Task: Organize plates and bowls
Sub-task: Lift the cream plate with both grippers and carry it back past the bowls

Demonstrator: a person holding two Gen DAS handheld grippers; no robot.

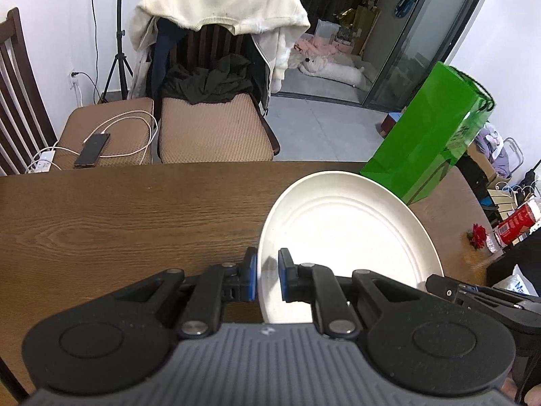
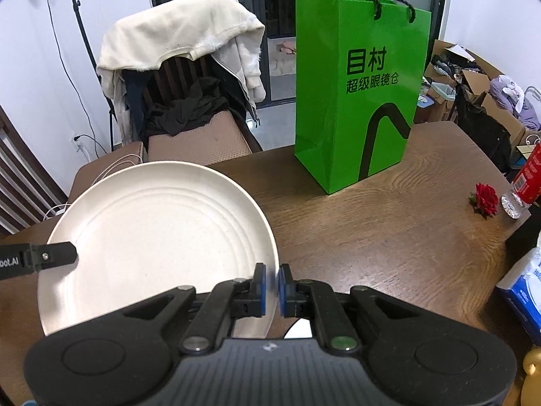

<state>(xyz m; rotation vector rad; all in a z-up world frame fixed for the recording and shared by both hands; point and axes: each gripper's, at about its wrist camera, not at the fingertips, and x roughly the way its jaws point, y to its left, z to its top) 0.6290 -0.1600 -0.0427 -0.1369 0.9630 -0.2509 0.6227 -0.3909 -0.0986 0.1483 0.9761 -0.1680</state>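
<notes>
A large cream plate [image 1: 351,230] hangs above the brown wooden table [image 1: 135,220], held by both grippers. My left gripper [image 1: 267,275] is shut on the plate's left rim, blue pads on either side of the edge. In the right wrist view the same plate [image 2: 159,237] fills the left half, and my right gripper [image 2: 271,287] is shut on its right rim. The left gripper's finger [image 2: 54,257] shows at the plate's far left edge. The right gripper's black body [image 1: 480,296] peeks in at the lower right of the left wrist view.
A tall green paper bag [image 2: 358,98] stands on the table behind the plate. A red flower [image 2: 487,199] and a red-labelled bottle [image 2: 524,182] lie at the table's right edge, a blue box [image 2: 520,301] nearer. Two cushioned chairs [image 1: 209,125] with clothes and a phone [image 1: 92,150] stand beyond.
</notes>
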